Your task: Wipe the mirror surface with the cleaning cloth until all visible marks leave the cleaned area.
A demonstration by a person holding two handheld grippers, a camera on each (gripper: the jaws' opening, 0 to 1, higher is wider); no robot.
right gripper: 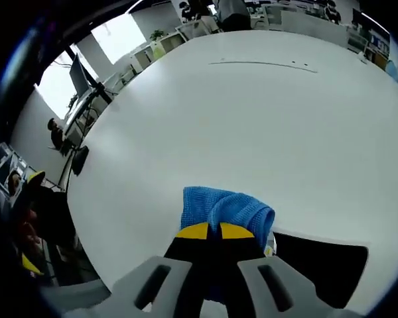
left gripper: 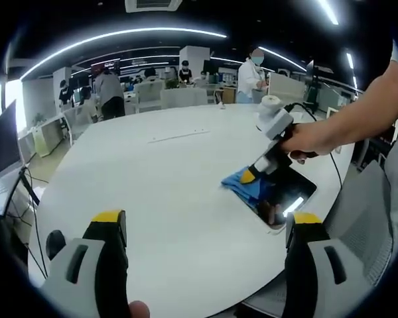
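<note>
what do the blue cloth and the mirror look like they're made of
The cloth looks like soft knitted or microfibre fabric: ribbed, fuzzy texture, bunched folds, matte blue. The mirror looks like glass or polished glossy panel: its dark surface reflects a ceiling light sharply. The white edge could be plastic; hard to tell.

Large white round table (left gripper: 166, 192), surface bare apart from a thin flat strip (left gripper: 179, 136) lying upper centre of the left gripper view. Monitor (left gripper: 3, 142) at far left edge, cables (left gripper: 23, 189) hanging below it. Grey chair (left gripper: 361, 212) at lower right. Background: several people standing among desks, one in a white coat (left gripper: 252, 76) upper right. Ceiling light strips (left gripper: 119, 36) curve across the top.
</note>
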